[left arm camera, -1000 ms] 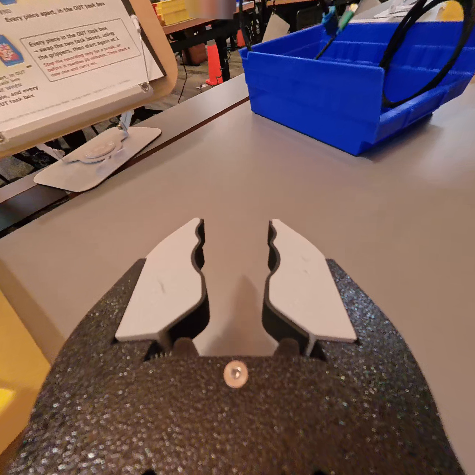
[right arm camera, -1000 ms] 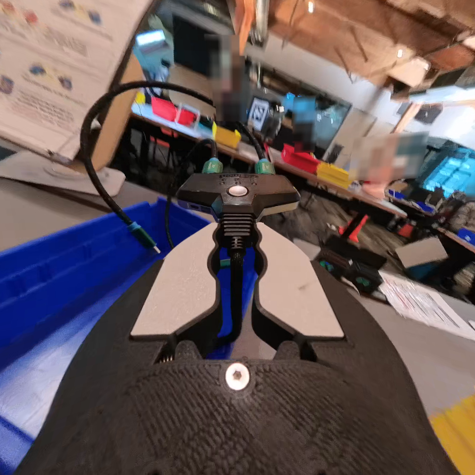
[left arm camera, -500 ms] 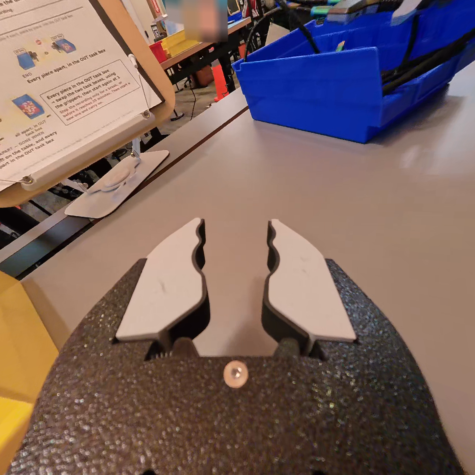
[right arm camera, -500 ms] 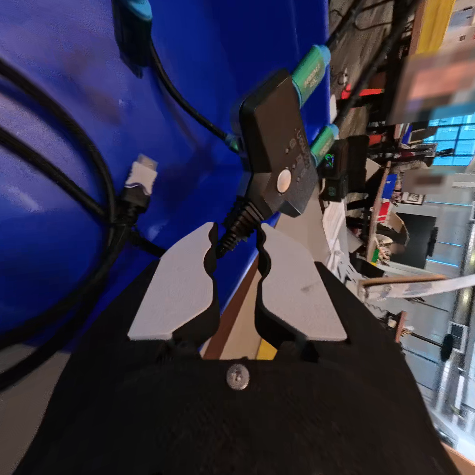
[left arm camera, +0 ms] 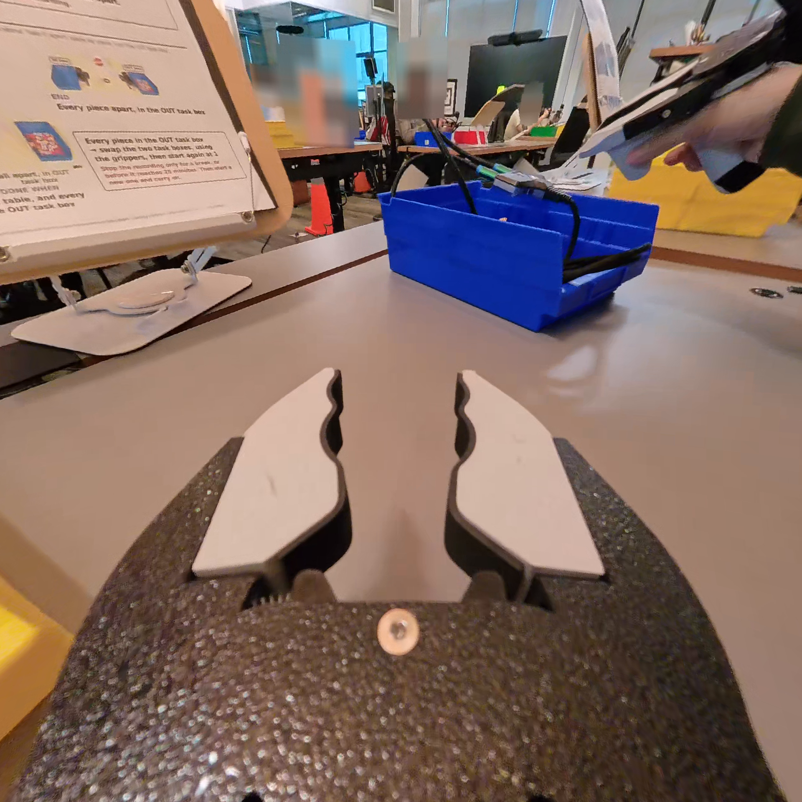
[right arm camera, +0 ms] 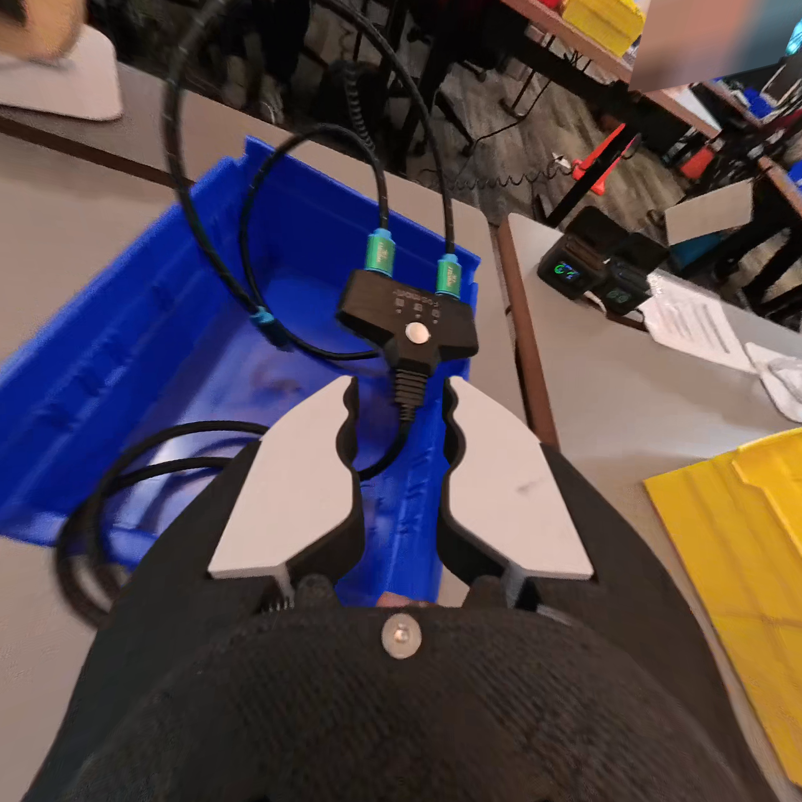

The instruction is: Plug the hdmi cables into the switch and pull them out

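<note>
The black HDMI switch (right arm camera: 410, 323) is over the blue bin (right arm camera: 130, 347), with two green-ended cable plugs (right arm camera: 379, 254) (right arm camera: 449, 275) seated in it. Its ribbed cable stub lies between the tips of my right gripper (right arm camera: 399, 382), whose jaws stand apart and do not touch it. A loose blue-tipped plug (right arm camera: 262, 314) hangs in the bin. In the left wrist view the switch (left arm camera: 518, 182) sits level with the top of the bin (left arm camera: 477, 269), and the right gripper (left arm camera: 607, 147) is up and to its right. My left gripper (left arm camera: 399, 382) is open and empty, low over the grey table.
An instruction board (left arm camera: 108, 130) on a white stand base (left arm camera: 130, 312) is at the far left. A yellow bin (right arm camera: 737, 542) lies right of the blue one. Another yellow bin (left arm camera: 17, 642) is at my near left. Black devices (right arm camera: 581, 269) and papers lie beyond.
My right gripper has opened and let go of the switch's cable stub, and its view has swung to look down on the bin. My left gripper stays open and has tilted up.
</note>
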Motion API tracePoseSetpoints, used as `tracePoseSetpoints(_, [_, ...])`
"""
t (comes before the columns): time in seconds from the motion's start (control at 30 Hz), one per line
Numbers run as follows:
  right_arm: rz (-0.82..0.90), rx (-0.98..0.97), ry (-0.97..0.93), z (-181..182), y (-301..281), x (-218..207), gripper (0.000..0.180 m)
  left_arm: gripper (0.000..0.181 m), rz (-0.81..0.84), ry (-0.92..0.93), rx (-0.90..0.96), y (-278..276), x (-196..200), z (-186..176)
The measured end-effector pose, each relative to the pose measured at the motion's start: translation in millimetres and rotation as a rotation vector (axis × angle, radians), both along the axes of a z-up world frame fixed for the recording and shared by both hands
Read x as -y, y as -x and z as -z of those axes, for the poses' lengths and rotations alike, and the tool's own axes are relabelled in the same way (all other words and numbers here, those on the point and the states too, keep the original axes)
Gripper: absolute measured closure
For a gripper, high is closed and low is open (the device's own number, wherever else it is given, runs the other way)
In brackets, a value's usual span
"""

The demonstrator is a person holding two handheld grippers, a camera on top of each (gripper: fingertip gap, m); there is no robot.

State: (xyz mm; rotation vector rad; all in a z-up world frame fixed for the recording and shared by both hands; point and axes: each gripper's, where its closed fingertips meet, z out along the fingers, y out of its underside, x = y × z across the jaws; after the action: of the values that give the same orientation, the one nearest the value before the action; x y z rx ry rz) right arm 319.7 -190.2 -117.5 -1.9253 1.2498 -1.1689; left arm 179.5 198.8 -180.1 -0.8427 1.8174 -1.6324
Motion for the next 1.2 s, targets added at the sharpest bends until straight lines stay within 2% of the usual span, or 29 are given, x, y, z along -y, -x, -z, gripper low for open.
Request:
tracePoseSetpoints(0.13, [-0.003,-0.008,0.052,-9,27,-22,0.143,0.132,0.001,-0.017,-0.012,0,0,2])
tracePoseSetpoints(0.23, [-0.001,-0.058,0.101,5,39,-26,0.143,0.129,0.008,-0.052,-0.068,2,5,13])
tracePoseSetpoints(0.4, [-0.03,-0.04,-0.04,27,59,-45,0.142,0.134,-0.059,-0.019,0.029,5,-3,0])
tracePoseSetpoints(0.57, [-0.106,0.015,-0.058,40,93,-53,0.142,0.135,-0.079,-0.022,-0.003,1,4,4])
tracePoseSetpoints(0.77, [-0.201,0.078,-0.209,38,112,-45,0.123,0.134,-0.135,-0.172,-0.009,-4,22,13])
tracePoseSetpoints(0.87, [-0.326,0.113,-0.225,37,115,-62,0.109,0.132,-0.189,-0.199,-0.043,-2,19,5])
tracePoseSetpoints(0.93, [-0.41,0.138,-0.256,34,118,-77,0.103,0.13,-0.226,-0.292,-0.071,0,-3,-2])
tracePoseSetpoints(1.0, [-0.487,0.171,-0.303,29,119,-92,0.101,0.13,-0.298,-0.374,-0.109,-5,-46,-23])
tracePoseSetpoints(1.07, [-0.529,0.203,-0.329,25,116,-101,0.101,0.13,-0.378,-0.485,-0.157,-16,-100,-48])
tracePoseSetpoints(1.2, [-0.552,0.235,-0.35,27,108,-109,0.104,0.127,-0.472,-0.879,-0.291,-56,-218,-76])
